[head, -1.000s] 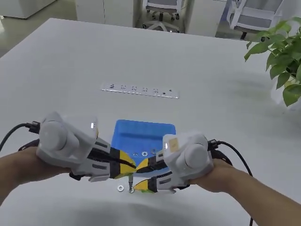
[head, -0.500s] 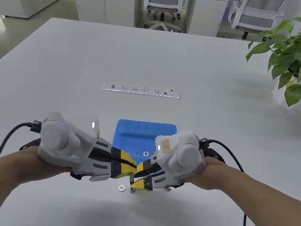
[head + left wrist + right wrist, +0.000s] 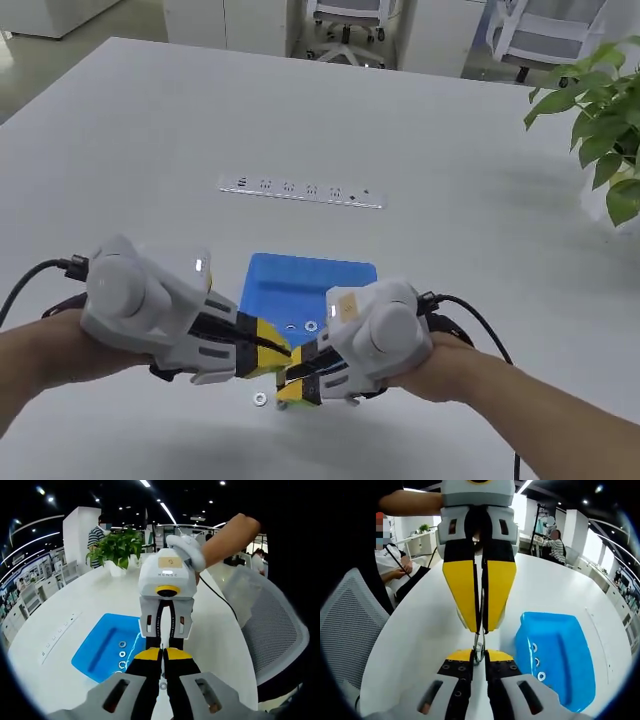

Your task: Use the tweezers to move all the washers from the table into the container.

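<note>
Blue container (image 3: 300, 280) holds three washers (image 3: 536, 662); fourth washer (image 3: 260, 399) outside, nearby; metal tweezers (image 3: 478, 652) clamped.

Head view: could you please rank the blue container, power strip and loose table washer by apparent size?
1. blue container, near edge partly hidden.
2. power strip, wider but much thinner, and farther off.
3. loose washer, clearly smallest.

Table (image 3: 450, 250), contents listed far to near.
Far: chairs (image 3: 345, 20) behind the table; plant (image 3: 600, 120) at far right.
Middle: power strip (image 3: 300, 192).
Nearer, in front of the strip: container (image 3: 310, 278), with washers (image 3: 310, 326) in its near end.
Nearest: left gripper (image 3: 283, 352) and right gripper (image 3: 288, 390) tip to tip over the container's near edge, tweezers (image 3: 479, 650) between them. One washer (image 3: 260, 399) lies on the table just left of the right gripper's tips.
</note>
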The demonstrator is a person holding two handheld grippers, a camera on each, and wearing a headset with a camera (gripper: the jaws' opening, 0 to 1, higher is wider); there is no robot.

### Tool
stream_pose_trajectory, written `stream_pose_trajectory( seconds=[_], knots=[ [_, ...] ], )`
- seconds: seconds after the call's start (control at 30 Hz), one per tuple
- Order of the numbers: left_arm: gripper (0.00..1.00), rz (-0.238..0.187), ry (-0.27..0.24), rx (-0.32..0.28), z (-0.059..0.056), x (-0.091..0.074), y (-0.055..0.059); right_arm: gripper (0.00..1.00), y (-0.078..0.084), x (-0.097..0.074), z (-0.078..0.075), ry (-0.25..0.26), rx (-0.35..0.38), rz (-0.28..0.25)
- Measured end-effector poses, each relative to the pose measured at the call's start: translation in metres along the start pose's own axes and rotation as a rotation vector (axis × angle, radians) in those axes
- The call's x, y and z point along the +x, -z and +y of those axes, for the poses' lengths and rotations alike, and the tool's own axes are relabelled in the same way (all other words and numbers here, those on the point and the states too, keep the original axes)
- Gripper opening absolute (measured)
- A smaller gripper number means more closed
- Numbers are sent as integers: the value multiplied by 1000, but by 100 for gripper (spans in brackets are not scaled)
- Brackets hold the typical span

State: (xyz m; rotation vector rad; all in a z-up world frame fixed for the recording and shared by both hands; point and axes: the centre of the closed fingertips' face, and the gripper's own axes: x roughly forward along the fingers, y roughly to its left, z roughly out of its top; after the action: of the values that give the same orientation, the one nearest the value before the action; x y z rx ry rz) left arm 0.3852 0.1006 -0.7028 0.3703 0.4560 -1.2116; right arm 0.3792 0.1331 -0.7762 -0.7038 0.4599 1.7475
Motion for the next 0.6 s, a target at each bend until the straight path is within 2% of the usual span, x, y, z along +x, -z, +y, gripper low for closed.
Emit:
stream_pose_trajectory(
  seconds=[0.6],
  knots=[
    [6,6,-6,2,1,0,-1,8,0,-1,-1,8,12,-10]
  ],
)
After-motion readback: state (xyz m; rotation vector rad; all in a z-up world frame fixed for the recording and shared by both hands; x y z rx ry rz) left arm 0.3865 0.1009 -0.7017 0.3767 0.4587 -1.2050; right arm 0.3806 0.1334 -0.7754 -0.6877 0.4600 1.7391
